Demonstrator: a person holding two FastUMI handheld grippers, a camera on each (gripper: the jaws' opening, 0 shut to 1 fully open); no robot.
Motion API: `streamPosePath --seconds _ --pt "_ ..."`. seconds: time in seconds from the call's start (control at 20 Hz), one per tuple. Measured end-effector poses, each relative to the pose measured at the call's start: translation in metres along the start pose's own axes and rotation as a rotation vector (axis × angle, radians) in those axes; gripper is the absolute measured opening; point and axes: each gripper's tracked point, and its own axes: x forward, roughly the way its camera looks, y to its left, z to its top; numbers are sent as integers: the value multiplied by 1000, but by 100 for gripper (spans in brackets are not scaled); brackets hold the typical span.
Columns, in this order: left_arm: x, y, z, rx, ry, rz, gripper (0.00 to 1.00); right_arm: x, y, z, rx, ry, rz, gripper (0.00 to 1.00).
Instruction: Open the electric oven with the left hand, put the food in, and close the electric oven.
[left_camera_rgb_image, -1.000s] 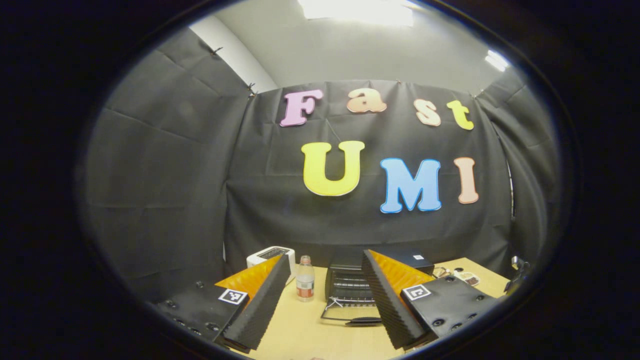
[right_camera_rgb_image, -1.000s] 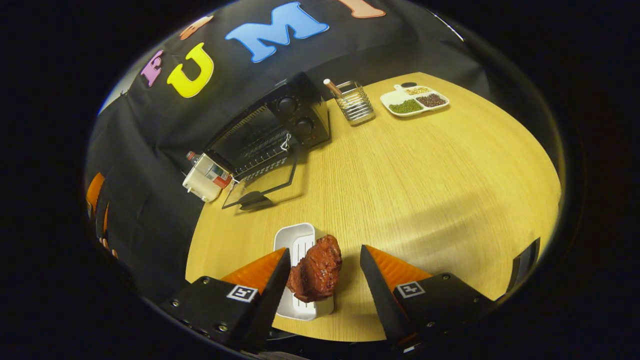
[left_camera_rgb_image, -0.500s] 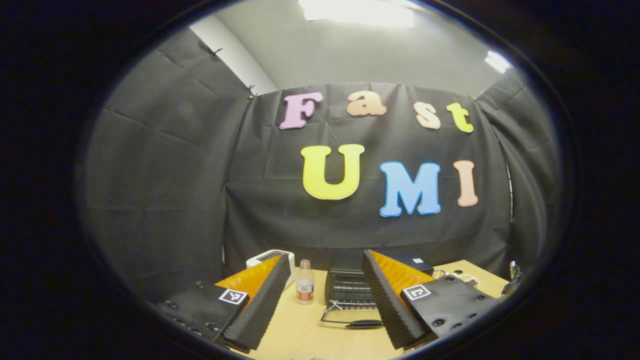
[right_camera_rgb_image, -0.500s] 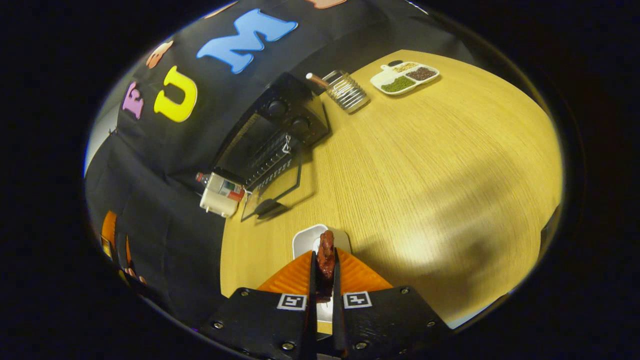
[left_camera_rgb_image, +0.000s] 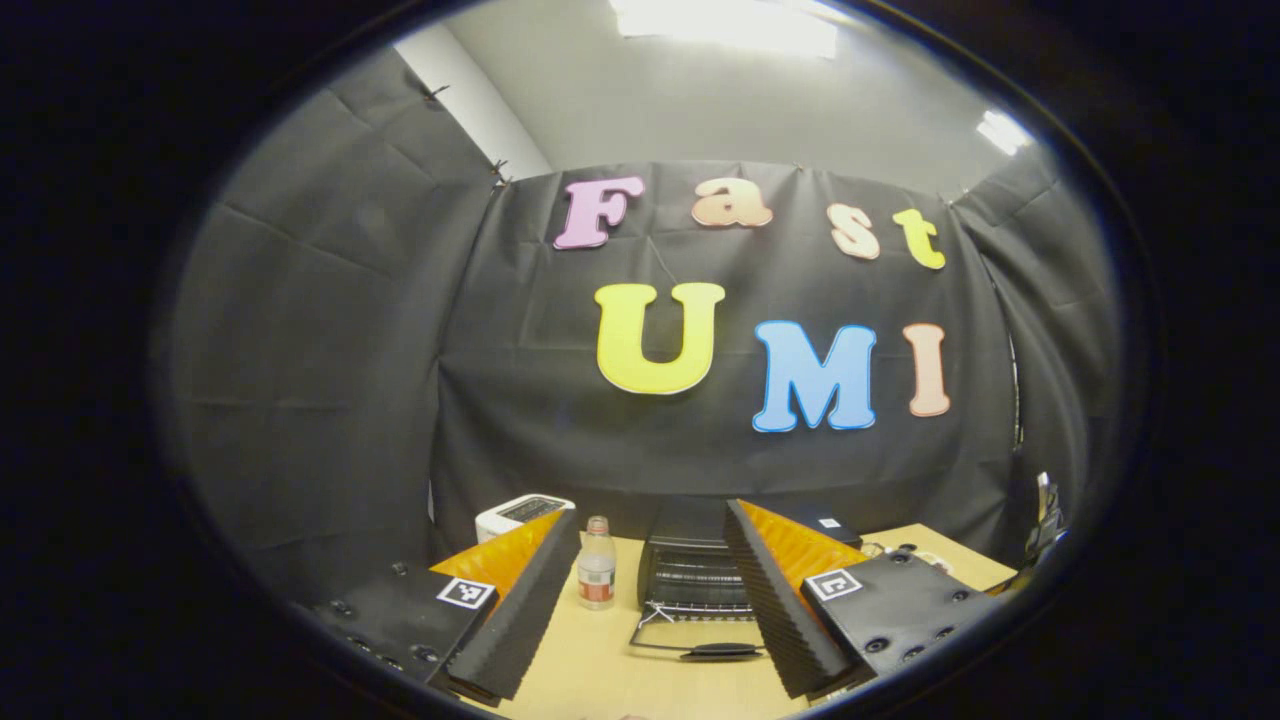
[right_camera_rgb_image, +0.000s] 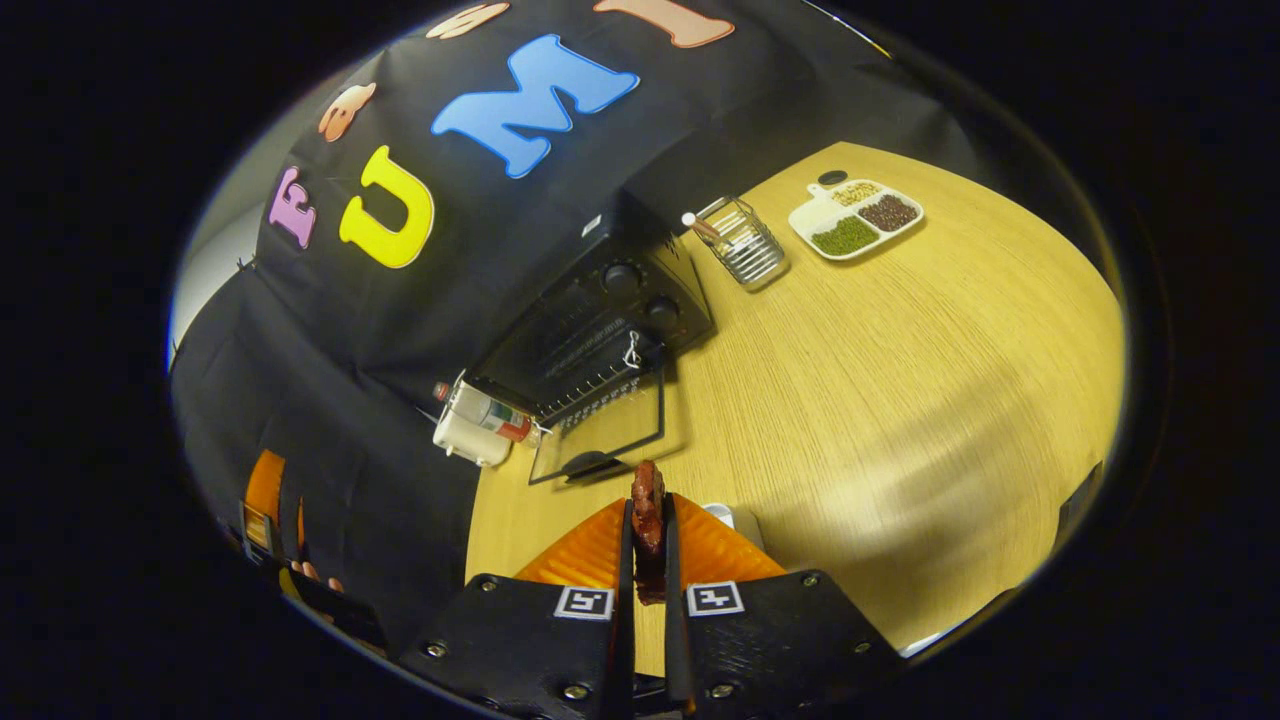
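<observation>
The right gripper (right_camera_rgb_image: 647, 560) was clamped on the reddish food (right_camera_rgb_image: 647, 505), lifted above the wooden table (right_camera_rgb_image: 900, 340). The left gripper (left_camera_rgb_image: 650, 600) hung wide open, empty. The electric oven (right_camera_rgb_image: 600, 320) stood with its door (right_camera_rgb_image: 600, 435) dropped flat; its inside was too dark to make out.

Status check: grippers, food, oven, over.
Right gripper shut on meat. Left gripper open, empty. Oven door down. Path looks clear.
</observation>
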Motion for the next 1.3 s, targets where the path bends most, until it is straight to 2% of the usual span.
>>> streamPosePath --seconds 0.3,0.35,0.55,0.65,0.7,1.3 --pt "13 21 -4 -3 2 11 100 34 37 28 24 -56 44 12" --pt "17 25 -5 1 1 14 97 41 44 30 34 -61 52 12" --pt "30 46 -10 14 13 30 100 71 64 41 63 -89 73 12" --pt "36 58 -12 23 16 40 97 89 73 49 85 -101 84 12" --pt "41 63 -13 26 17 45 100 97 77 52 95 -108 91 12" --pt "72 130 -41 55 85 126 100 204 107 81 152 -204 103 12"
